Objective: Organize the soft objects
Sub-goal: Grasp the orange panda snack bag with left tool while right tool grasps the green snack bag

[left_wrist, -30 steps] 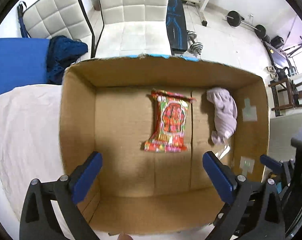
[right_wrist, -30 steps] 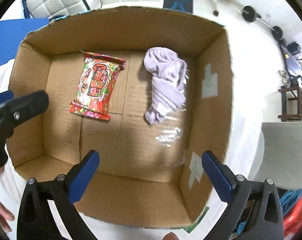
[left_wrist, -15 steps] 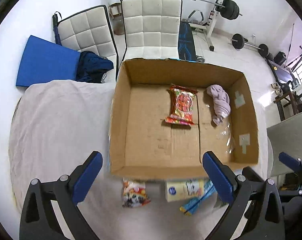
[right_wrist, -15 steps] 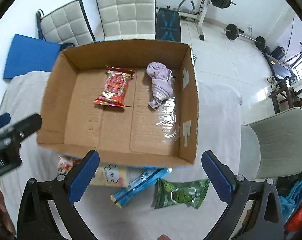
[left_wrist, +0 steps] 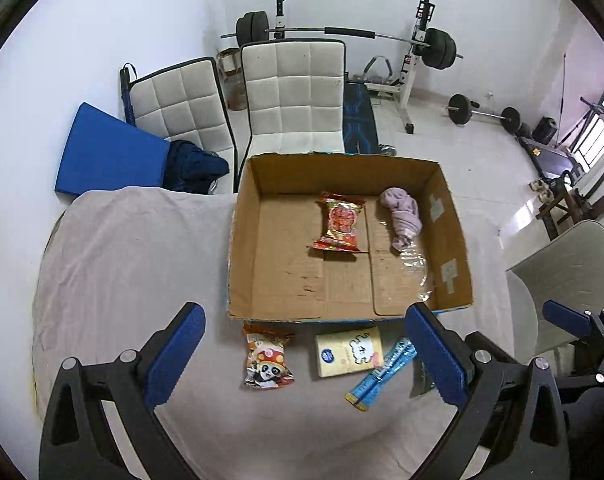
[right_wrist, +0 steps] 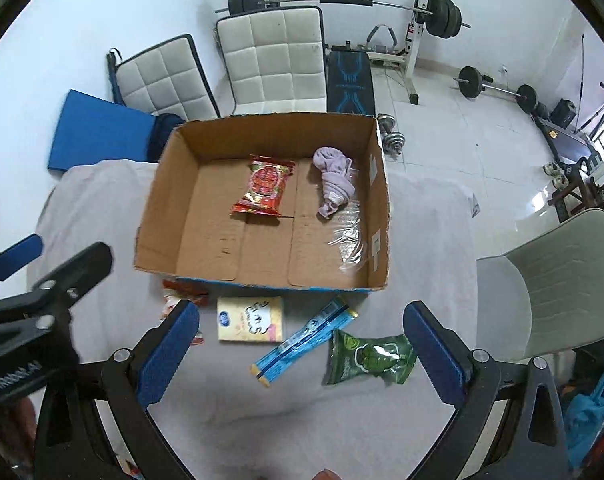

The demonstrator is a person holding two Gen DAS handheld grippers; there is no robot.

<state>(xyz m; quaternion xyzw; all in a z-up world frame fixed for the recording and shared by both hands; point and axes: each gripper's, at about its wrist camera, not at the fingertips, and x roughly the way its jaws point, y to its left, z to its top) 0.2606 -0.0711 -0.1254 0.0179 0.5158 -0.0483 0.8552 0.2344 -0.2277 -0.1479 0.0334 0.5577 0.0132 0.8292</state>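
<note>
With both blue-padded grippers, left and right, spread wide and empty, the nearest green crinkly snack packet wants a gentle mid-body pinch before lifting over the brown cardboard box's near wall beyond.

green snack pack mostly behind left gripper's finger | panda snack half hidden under box edge | labels unreadable

Two white quilted chairs stand behind the table, a blue mat leaning beside them. A barbell rack lines the far wall. A grey chair sits at the right.
</note>
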